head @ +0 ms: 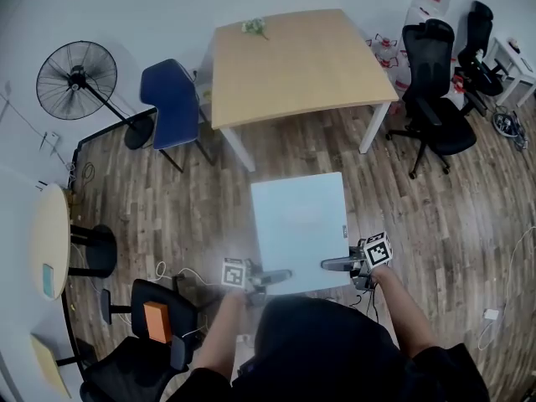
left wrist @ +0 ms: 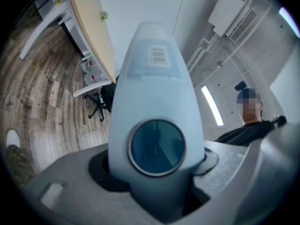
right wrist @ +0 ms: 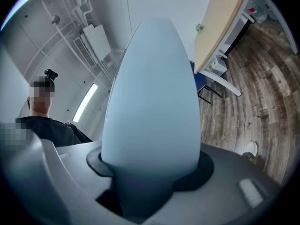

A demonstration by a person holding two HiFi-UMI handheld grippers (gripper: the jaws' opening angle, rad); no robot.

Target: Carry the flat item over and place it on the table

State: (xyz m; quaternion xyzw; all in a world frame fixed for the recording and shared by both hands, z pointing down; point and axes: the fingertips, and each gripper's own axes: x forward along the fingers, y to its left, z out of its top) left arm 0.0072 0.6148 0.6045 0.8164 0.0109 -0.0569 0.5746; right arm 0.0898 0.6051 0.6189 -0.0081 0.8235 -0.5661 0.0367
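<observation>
The flat item is a pale blue square board (head: 300,229), held level above the wood floor in front of the person. My left gripper (head: 270,276) is shut on its near edge at the left, and my right gripper (head: 337,265) is shut on the same edge at the right. In the left gripper view the board (left wrist: 154,69) rises from between the jaws, with a barcode label and a round dark disc on it. The right gripper view shows the board (right wrist: 154,102) clamped the same way. The light wooden table (head: 297,61) stands ahead, beyond the board.
A small green sprig (head: 255,28) lies at the table's far edge. A blue chair (head: 172,103) and a floor fan (head: 75,78) stand to its left, black office chairs (head: 431,99) to its right. A round side table (head: 50,241) and a black chair (head: 155,321) are near left.
</observation>
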